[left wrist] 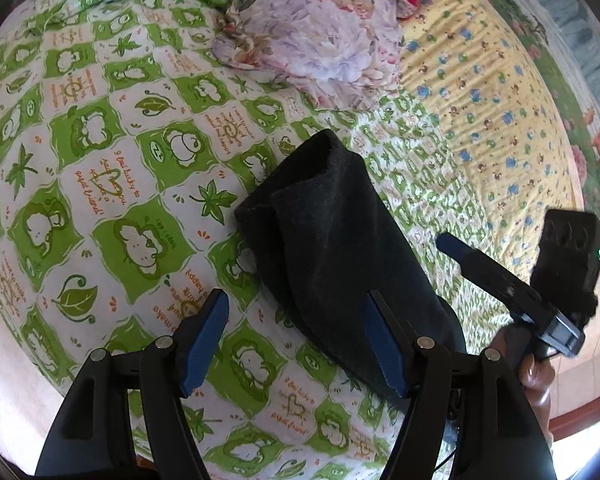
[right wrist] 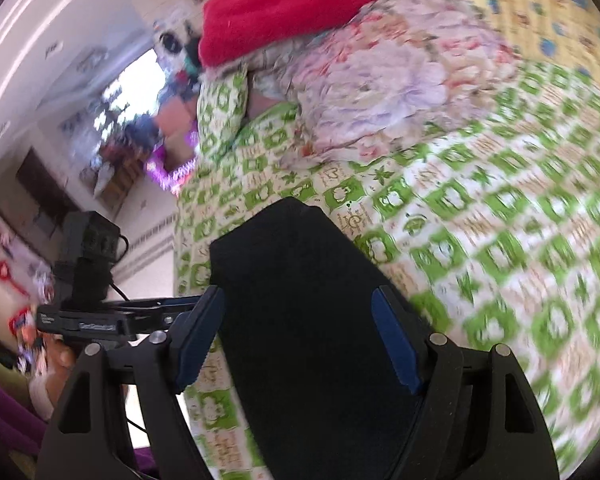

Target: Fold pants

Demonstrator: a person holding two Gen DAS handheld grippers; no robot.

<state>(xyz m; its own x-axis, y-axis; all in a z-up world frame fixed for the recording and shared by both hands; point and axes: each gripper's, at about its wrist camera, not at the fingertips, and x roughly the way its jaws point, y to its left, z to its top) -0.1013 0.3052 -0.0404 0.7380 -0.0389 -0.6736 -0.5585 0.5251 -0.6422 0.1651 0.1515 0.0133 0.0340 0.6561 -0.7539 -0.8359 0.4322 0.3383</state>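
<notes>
Left gripper [left wrist: 300,340], jaws spread wide and empty in its own wrist view, hovers over the green frog-print quilt [left wrist: 112,168], the folded black pants [left wrist: 340,248] lying just ahead and toward its right finger, their long axis running forward and slightly left from the near edge, while the right gripper [left wrist: 500,276] shows at far right. Right gripper [right wrist: 296,340], seen from its own blurred camera, is likewise spread open with the pants [right wrist: 312,320] lying between its fingers and stretching forward, making it the nearer tool for the next fold.

green quilted bed [left wrist: 100,128], black pants [left wrist: 332,248], floral cloth [left wrist: 312,40]
</notes>
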